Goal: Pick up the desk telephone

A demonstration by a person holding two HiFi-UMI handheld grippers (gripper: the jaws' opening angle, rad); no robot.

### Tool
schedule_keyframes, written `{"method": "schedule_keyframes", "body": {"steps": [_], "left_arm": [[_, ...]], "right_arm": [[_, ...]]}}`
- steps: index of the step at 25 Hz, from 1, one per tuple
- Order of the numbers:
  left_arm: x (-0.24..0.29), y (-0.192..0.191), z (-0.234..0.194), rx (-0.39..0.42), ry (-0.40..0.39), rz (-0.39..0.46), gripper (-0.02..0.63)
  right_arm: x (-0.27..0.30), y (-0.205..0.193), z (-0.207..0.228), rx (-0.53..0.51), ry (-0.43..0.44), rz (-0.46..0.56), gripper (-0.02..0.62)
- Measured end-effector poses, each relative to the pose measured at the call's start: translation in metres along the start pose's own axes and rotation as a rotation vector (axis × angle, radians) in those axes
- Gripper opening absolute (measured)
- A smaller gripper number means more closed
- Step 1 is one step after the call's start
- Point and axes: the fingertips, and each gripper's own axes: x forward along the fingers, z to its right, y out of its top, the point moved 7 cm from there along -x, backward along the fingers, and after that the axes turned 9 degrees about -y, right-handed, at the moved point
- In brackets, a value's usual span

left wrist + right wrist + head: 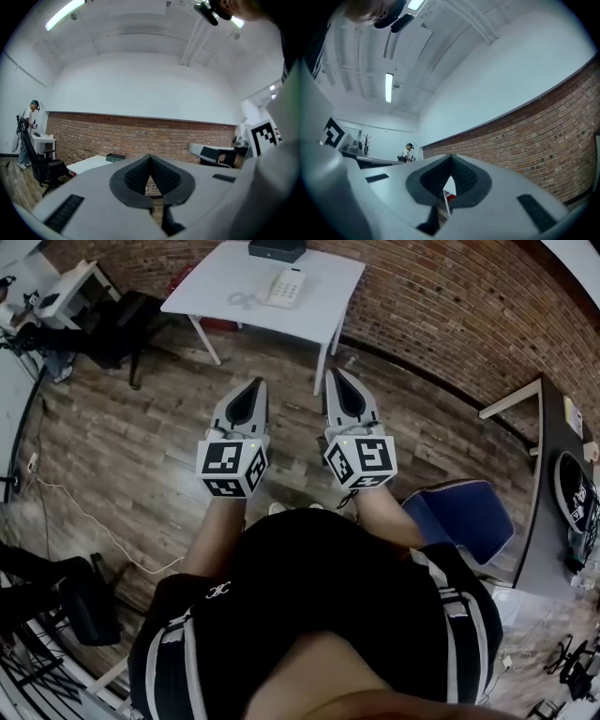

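A white desk telephone (285, 287) with a coiled cord lies on the white table (211, 287) at the top of the head view, well ahead of both grippers. My left gripper (255, 383) and right gripper (334, 374) are held side by side over the wooden floor, short of the table, both shut and empty. In the left gripper view the left gripper (150, 157) points level at the brick wall, with the table (89, 163) low at the left. The right gripper (451, 156) in its own view tilts slightly up toward the wall and ceiling.
A dark box (277, 249) sits at the table's far edge behind the phone. A blue chair (459, 518) stands at my right beside a dark desk (553, 493). Black chairs (127, 324) and a small white table (66, 287) are at the left. A cable (84, 512) runs across the floor.
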Motion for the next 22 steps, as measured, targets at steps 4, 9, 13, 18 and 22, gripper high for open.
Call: {"method": "schedule_keyframes", "body": {"steps": [4,9,13,18,22], "left_arm": [[0.001,0.000,-0.002,0.002,-0.003,-0.004,0.002],[-0.002,0.000,-0.016,-0.001,0.002,-0.005,0.002],[-0.005,-0.002,-0.030,-0.013,0.010,-0.007,0.002],[-0.012,-0.005,-0.052,-0.020,0.002,-0.007,0.002],[-0.025,-0.008,-0.075,-0.020,-0.001,-0.007,0.002]], "right_arm": [[0.002,-0.002,-0.001,0.002,0.000,-0.007,-0.002],[0.012,-0.005,-0.012,0.012,0.010,-0.017,-0.002],[0.019,-0.008,-0.022,-0.017,0.006,-0.017,-0.002],[0.029,-0.017,-0.039,-0.031,-0.010,-0.028,-0.001],[0.036,-0.025,-0.058,-0.038,-0.026,-0.026,0.000]]}}
